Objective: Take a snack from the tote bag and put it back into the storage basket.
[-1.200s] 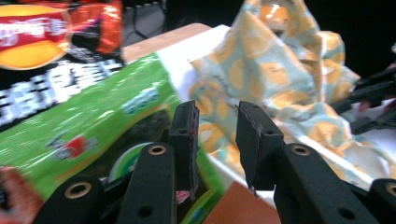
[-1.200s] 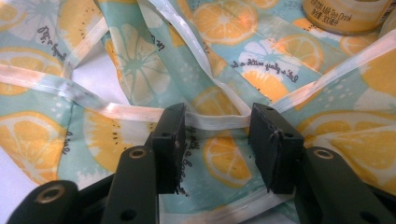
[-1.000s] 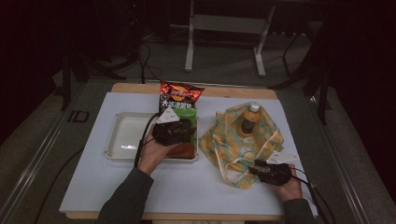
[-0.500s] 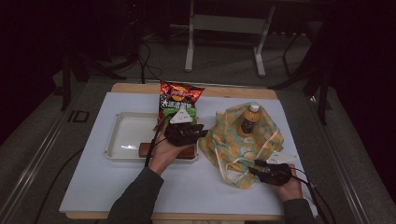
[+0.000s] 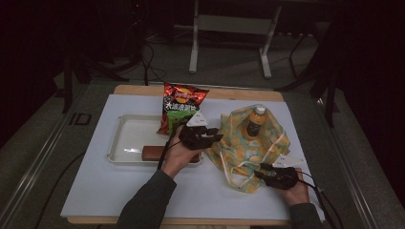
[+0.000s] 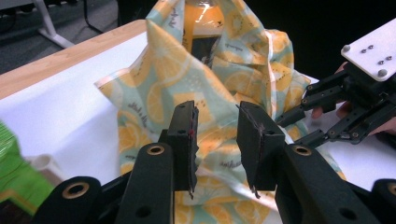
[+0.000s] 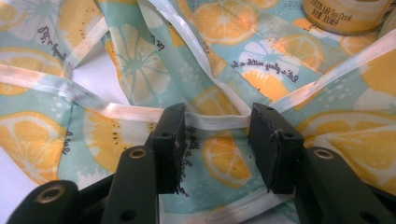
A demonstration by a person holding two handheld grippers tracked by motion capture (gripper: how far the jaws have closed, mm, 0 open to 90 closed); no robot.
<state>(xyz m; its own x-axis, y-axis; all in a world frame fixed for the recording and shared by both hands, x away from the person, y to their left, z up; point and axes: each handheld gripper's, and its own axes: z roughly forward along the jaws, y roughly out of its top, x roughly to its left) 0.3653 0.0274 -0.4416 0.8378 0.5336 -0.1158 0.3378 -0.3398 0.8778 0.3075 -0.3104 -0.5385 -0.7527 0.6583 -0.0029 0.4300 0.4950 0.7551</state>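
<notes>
A lemon-print cloth bag [image 5: 248, 148] stands right of centre with a yellow-capped bottle [image 5: 255, 121] upright inside it. My left gripper [image 5: 214, 136] hovers at the bag's left side. Its jaws are open, and folds of the bag [image 6: 187, 88] lie just beyond its own tips [image 6: 217, 121]. My right gripper [image 5: 261, 171] sits at the bag's near edge, also open. In the right gripper view the bag's white strap [image 7: 217, 120] runs across the gap between the right gripper's [image 7: 217, 123] jaws, unclamped. The bottle's label [image 7: 345, 14] shows at the top right.
A white tray [image 5: 129, 138] holding a brown bar [image 5: 155, 152] lies left of my left hand. A red and green chips bag [image 5: 184, 102] stands behind the tray. My right gripper [image 6: 355, 93] shows at the right of the left gripper view. The white mat [image 5: 110, 191] covers the table.
My left gripper has moved right from over the tray to the bag's left side. The right gripper has stayed at the bag's near edge.
</notes>
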